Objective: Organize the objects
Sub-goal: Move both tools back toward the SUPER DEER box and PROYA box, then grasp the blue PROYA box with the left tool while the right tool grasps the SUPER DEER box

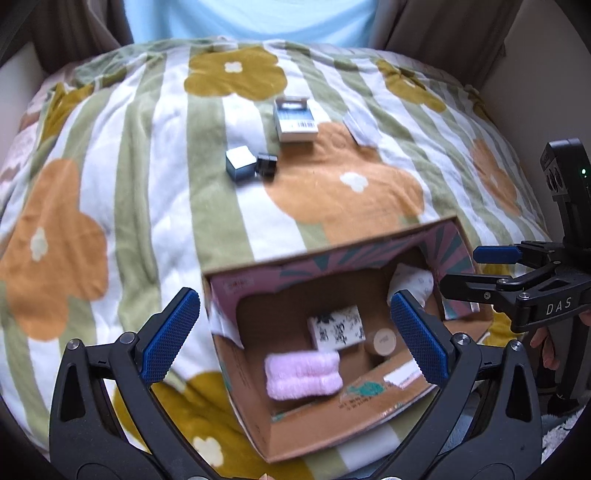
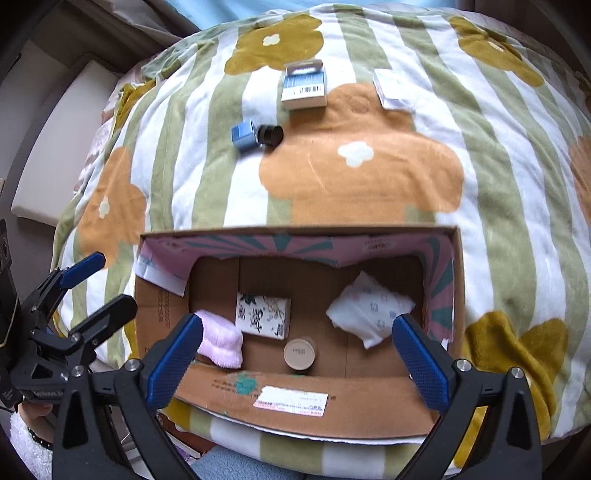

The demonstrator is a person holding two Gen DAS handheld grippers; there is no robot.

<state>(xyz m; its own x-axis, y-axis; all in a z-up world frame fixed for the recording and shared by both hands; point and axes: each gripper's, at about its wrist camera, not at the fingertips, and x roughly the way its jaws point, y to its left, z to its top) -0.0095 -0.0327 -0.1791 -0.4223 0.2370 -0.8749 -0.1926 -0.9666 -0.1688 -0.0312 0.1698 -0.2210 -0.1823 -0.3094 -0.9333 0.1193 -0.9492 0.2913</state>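
An open cardboard box (image 2: 288, 397) (image 1: 314, 432) sits on a flowered blanket. Inside lie a pink folded cloth (image 2: 221, 343) (image 1: 303, 374), a black-and-white patterned box (image 2: 263, 314) (image 1: 338, 326), a small round tan jar (image 2: 300, 353) (image 1: 384, 341) and a white printed pack (image 2: 369, 308) (image 1: 412, 282). Beyond the box lie a small blue box (image 2: 242, 136) (image 1: 240, 162), a black cap-like piece (image 2: 271, 136) (image 1: 266, 165), a white-and-blue carton (image 2: 304, 86) (image 1: 295, 120) and a clear flat packet (image 2: 392, 90) (image 1: 362, 127). My left gripper (image 1: 293, 334) (image 2: 101, 278) is open and empty over the box's left side. My right gripper (image 2: 297, 356) (image 1: 469, 266) is open and empty over the box's near edge.
The blanket (image 2: 369, 177) covers a soft, rounded bed. A pale padded edge (image 2: 62, 155) lies along the left. A person in a light blue top (image 1: 251, 18) sits at the far side. Curtains (image 1: 443, 26) hang behind.
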